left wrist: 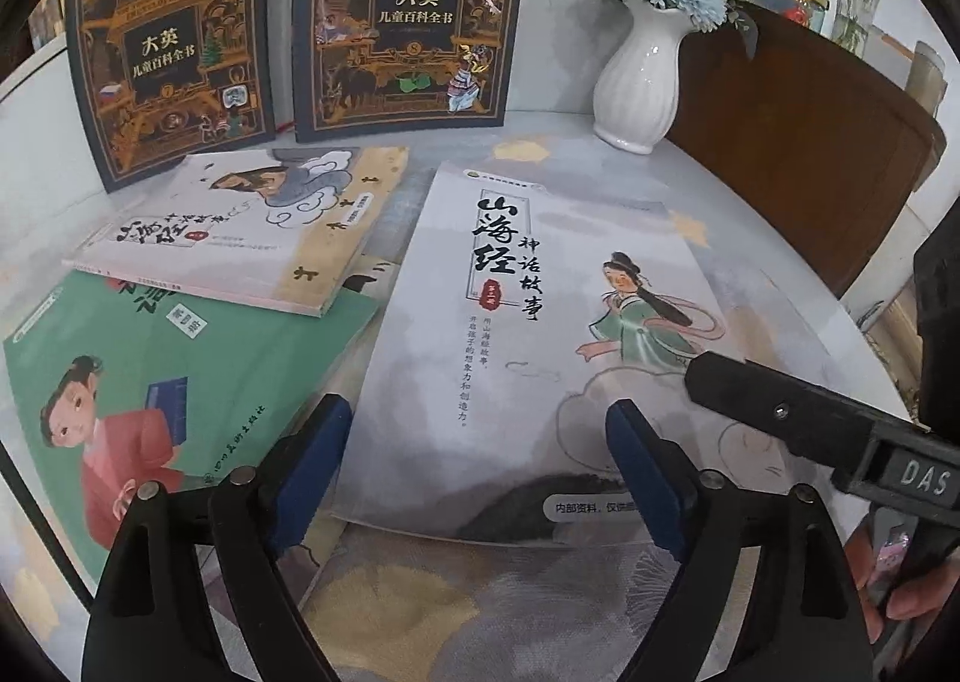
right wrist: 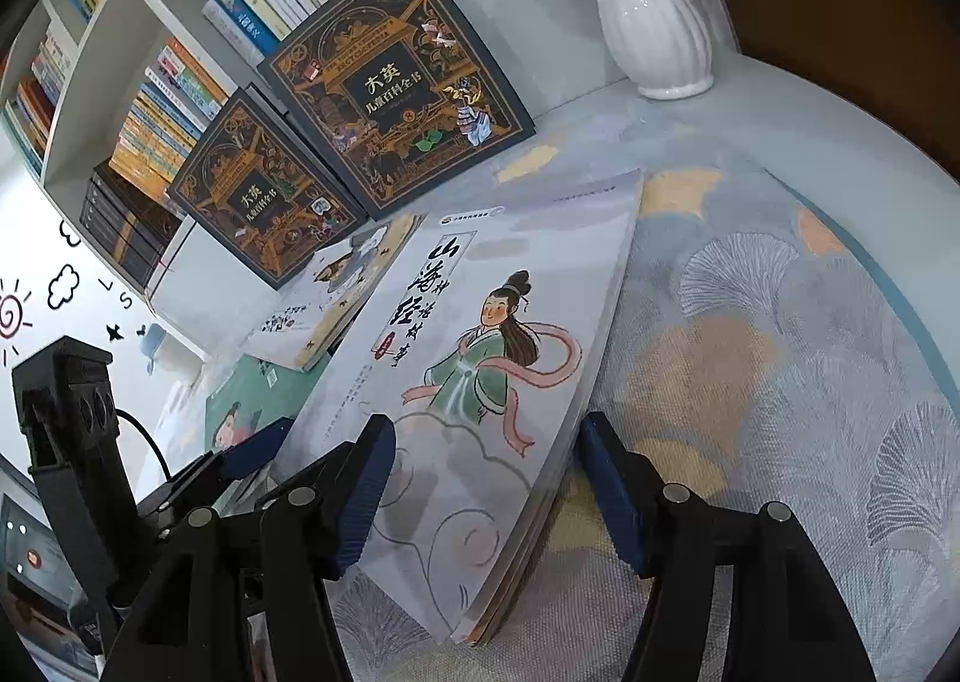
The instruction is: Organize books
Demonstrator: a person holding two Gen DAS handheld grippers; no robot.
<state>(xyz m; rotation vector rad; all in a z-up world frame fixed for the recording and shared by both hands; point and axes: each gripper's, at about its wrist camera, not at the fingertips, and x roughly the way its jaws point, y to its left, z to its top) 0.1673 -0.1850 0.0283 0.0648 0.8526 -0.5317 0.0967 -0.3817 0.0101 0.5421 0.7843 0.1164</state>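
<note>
Grey book (right wrist: 480, 394) lies between right gripper (right wrist: 486, 484) jaws, untouched; left gripper (left wrist: 480, 466) wide, empty.

Home study: packed bookshelf (right wrist: 180, 82), vase (left wrist: 636, 76)

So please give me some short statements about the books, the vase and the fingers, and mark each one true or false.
1. Two dark encyclopedia volumes stand upright at the back. True.
2. The white vase lies on its side. False: it stands upright, holding flowers.
3. The pale book lies partly on the green book. True.
4. The left gripper has its fingers clamped on the green book. False: they are open, over the grey book.
5. The right gripper straddles the grey book's near end. True.
</note>
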